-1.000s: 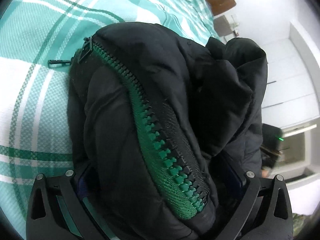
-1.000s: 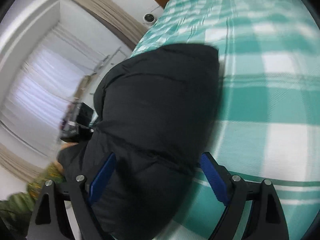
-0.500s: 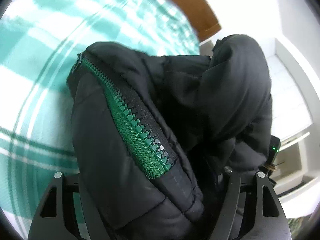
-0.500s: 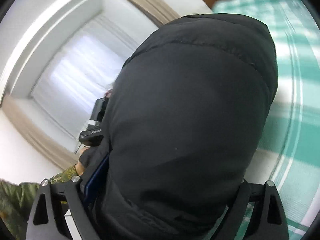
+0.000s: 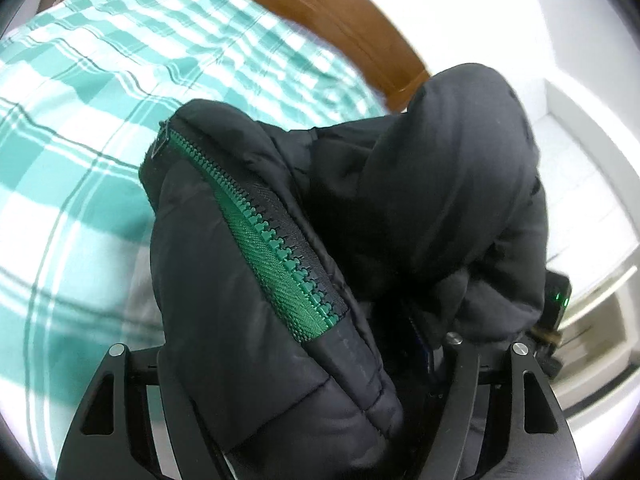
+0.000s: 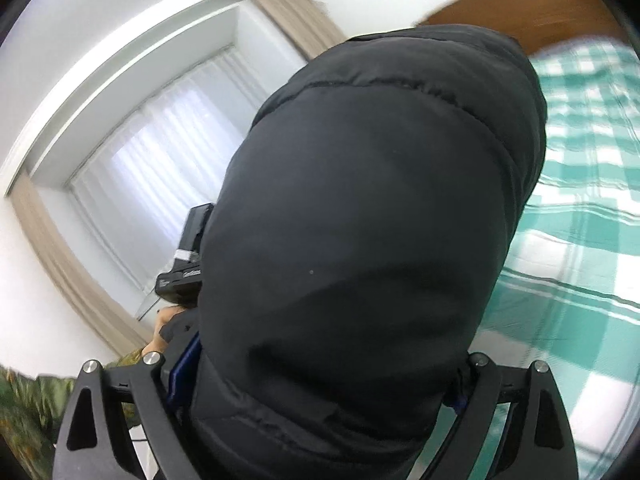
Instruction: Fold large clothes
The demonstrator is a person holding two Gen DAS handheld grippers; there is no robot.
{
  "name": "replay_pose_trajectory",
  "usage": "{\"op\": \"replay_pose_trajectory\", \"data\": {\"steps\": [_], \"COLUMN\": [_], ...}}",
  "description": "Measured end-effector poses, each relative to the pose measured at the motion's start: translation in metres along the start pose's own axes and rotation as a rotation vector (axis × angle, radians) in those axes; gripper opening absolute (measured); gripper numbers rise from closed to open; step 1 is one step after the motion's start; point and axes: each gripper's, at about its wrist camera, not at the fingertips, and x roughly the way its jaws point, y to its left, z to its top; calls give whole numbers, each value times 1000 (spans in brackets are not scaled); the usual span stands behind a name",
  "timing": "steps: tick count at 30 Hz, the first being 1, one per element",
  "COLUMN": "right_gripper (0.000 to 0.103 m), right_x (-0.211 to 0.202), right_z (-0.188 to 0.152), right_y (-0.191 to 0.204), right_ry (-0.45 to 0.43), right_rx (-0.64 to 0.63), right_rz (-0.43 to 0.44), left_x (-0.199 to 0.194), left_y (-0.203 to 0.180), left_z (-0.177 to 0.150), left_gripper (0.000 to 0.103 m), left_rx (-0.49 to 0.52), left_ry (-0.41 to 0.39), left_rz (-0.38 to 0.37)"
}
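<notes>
Both grippers have swung up w/ the jacket (image 5: 248,320) since a sec ago: bed (image 5: 80,128) filled most of each view then, now the wooden headboard (image 5: 344,20) shows in the left wrist view and the window (image 6: 160,152) w/ its curtain (image 6: 64,248) in the right.

Left gripper (image 5: 304,392): fingers clamped on a thick puffy fold, green zipper (image 5: 276,248) running up along it; fabric fills the whole gap. Right gripper (image 6: 316,384): fingers clamped on another quilted bunch of the same black jacket, blue pad just visible at the left finger. Jacket is lifted off the bed, bunched up between and in front of both grippers; how much still rests on the sheet can't be told.

Step in hand, as I read it: carry the raised part over to lay a fold. To do it well: keep both grips firm (padded shell looks slippery, bulky), move both hands together at the same height so the edge stays straight, keep zipper side aligned, lower flat onto the bed before letting go, then press air out. Risk: fabric slipping out, or lopsided fold if one hand leads.
</notes>
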Motion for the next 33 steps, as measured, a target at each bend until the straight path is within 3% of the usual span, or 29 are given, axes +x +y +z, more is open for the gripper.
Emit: {"op": "replay_pose_trajectory", "data": {"steps": [3,5,9,12,14,18,20,23,25,28,33], "right_gripper": [98,98,99,99,99,99,99,103,103,103,103], "right_x": [-3,-20,-63,-87,-106,-122,-136,-149,-151,-157,-165], "right_z": [-1,-15,-29,-31,-35,-62,-91,-123,-134,-151,-178], "right_y": [-95,-140,-146,-106,-71,35,69,109,126,145,182], "right_ry": [66,56,-38,-103,-114,-176,-230,-269,-244,-240,-251], "right_rx": [284,428,360,234,80,-207,-260,-227,-209,-174,-197], "right_rz": [-121,-202,-264,-320,-401,-592,-648,-765,-768,-771,-852], "left_x": [33,35,6,-21,-44,-58,-70,-88,-90,-109,-116], "left_y": [29,50,34,-4,-39,-97,-121,-153,-169,-188,-211], "left_z": [-2,-11,-28,-47,-69,-91,-111,-132,-143,-163,-180], "left_gripper": [75,74,76,91,101,102,102,102,102,103,102], "left_rx": [-63,-113,3,166,280,447,522,558,537,497,478], "left_ry": [67,71,14,-57,-139,-263,-310,-351,-386,-422,-455], "left_rz": [57,92,112,223,340,585,665,739,779,770,790]}}
